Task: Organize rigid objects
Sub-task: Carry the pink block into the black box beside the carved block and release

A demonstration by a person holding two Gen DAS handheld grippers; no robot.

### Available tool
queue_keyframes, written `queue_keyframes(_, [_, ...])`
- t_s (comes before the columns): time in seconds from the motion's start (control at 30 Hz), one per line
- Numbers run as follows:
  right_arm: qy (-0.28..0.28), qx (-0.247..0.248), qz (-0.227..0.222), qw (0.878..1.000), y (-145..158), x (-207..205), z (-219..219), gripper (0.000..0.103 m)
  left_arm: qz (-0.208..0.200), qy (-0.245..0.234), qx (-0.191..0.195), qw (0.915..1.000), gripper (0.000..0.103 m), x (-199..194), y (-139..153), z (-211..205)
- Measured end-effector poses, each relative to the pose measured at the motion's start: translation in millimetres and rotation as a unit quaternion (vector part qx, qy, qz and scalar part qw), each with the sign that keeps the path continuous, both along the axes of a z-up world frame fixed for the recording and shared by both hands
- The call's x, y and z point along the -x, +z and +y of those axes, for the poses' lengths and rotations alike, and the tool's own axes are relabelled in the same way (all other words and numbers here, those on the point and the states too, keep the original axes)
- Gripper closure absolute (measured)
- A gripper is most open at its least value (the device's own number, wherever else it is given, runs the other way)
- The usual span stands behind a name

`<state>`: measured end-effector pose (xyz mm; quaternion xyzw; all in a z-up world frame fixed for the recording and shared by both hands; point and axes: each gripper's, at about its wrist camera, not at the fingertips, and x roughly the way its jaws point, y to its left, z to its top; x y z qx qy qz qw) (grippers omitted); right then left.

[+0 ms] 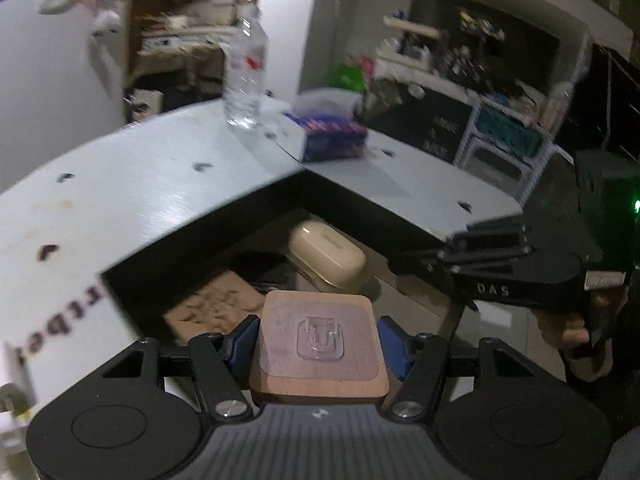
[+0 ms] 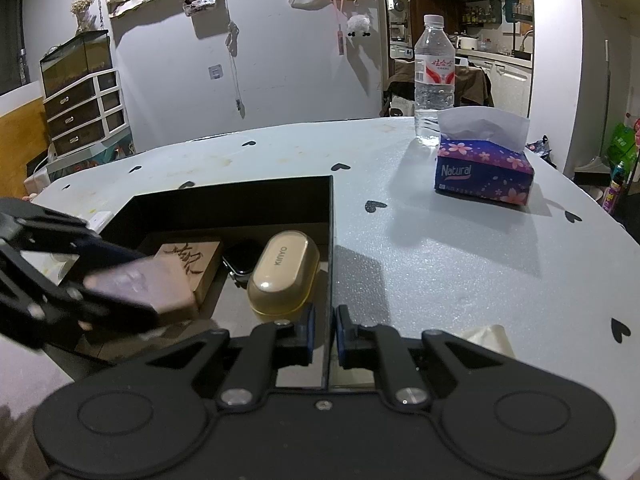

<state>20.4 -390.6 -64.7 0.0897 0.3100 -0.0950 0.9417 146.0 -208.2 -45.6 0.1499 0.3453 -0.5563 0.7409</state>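
Behind the table stands a pale wall with small things hanging on it, a chest of drawers at its left side and a kitchen seen through a doorway at the right; the white table (image 2: 440, 264) carries small black heart marks and takes most of both views. Sunk among this surface is a black box (image 2: 256, 204) with an open top; its right wall runs straight toward the right wrist camera. On the table, far from the box, a water bottle (image 2: 434, 80) stands upright, and a blue tissue box (image 2: 484, 174) lies just beside it, with white tissue sticking out.

Inside the box lie a carved wooden block (image 2: 200, 256) at the left, a dark small device (image 2: 242, 260) in the middle and a beige case (image 2: 284, 274) at the right, close to the wall.

The left gripper (image 1: 318, 340) holds a square wooden block (image 1: 320, 344) with a clear plastic hook on its top face; the blue pads press on its two sides, so the jaws stand partly apart around it; the block hangs above the near part of the box.

The right gripper (image 2: 323, 330) has its jaws nearly together on the thin right wall of the box; a hand (image 1: 568, 328) carries it.
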Motion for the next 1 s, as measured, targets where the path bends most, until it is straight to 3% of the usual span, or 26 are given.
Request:
queue_keyframes(0.03, [0.0, -0.001, 0.0, 1.0, 0, 0, -1, 0.091, -0.017, -0.007, -0.007, 0.9998, 0.04, 4, -1, -4])
queue_keyframes(0.2, [0.001, -0.001, 0.0, 1.0, 0, 0, -1, 0.091, 0.01, -0.034, -0.016, 0.9993, 0.039, 4, -7, -15])
queue_keyframes(0.33, [0.001, 0.0, 0.0, 1.0, 0, 0, -1, 0.091, 0.007, -0.022, -0.008, 0.9997, 0.022, 4, -3, -15])
queue_keyframes(0.6, [0.001, 0.0, 0.0, 1.0, 0, 0, -1, 0.091, -0.005, -0.01, -0.013, 0.9999, 0.021, 10, 7, -7])
queue_keyframes(1.0, [0.001, 0.0, 0.0, 1.0, 0, 0, -1, 0.091, -0.003, 0.02, 0.005, 0.9998, 0.008, 17, 20, 12])
